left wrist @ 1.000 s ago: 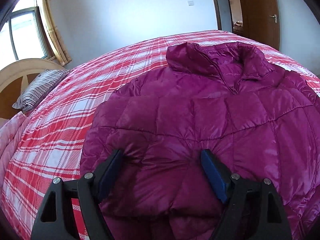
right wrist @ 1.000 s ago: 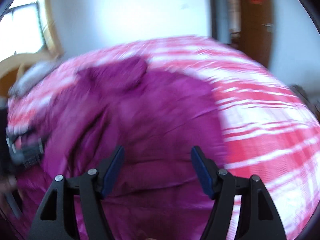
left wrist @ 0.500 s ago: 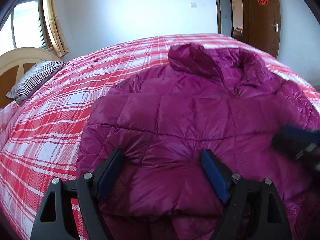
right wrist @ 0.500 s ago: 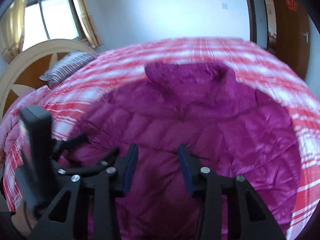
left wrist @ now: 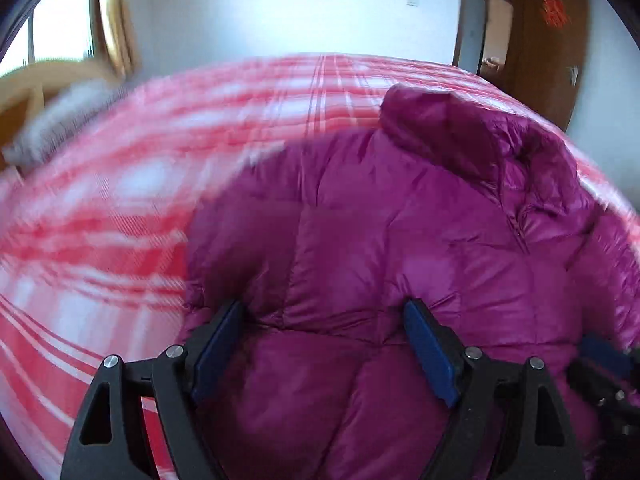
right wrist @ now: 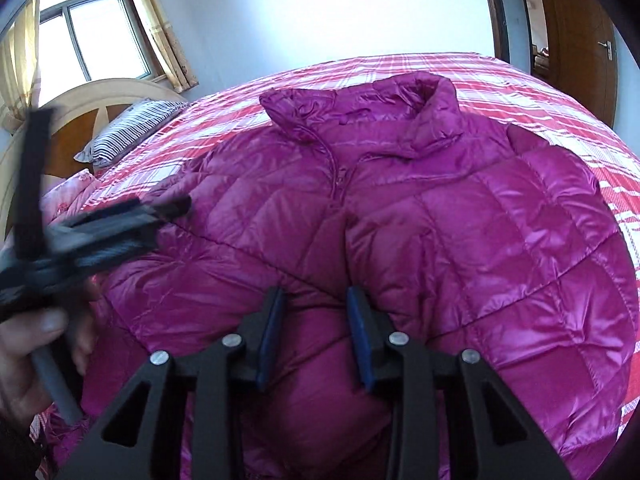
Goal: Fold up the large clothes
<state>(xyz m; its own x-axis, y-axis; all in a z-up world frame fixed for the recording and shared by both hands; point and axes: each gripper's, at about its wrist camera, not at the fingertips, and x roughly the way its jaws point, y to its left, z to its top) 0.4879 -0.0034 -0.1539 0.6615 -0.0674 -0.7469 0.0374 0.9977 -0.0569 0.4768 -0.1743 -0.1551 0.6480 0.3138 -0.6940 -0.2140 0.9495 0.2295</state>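
Note:
A magenta puffer jacket (right wrist: 480, 220) lies front up on the red plaid bed cover (right wrist: 560, 112), with its collar at the far side and its zip down the middle. My right gripper (right wrist: 316, 312) is low over the zip line. Its jaws are closing, and a puffy ridge of the jacket front is pinched between the blue pads. My left gripper (left wrist: 324, 344) stands wide open over the jacket (left wrist: 400, 240) near its left edge, straddling a quilted panel without pressing it. A hand (right wrist: 36, 352) holds the blurred left gripper (right wrist: 100, 220) at the left of the right wrist view.
A striped pillow (right wrist: 124, 132) and a wooden headboard (right wrist: 80, 100) stand at the bed's far left. A window (right wrist: 100, 32) with curtains is behind them. A brown door (right wrist: 576, 40) is at the far right. Bare plaid cover (left wrist: 120, 200) spreads left of the jacket.
The right gripper's jaws have narrowed from wide apart to close together, and it has come down onto the jacket's middle. The left gripper has shifted sideways along the jacket, still wide open.

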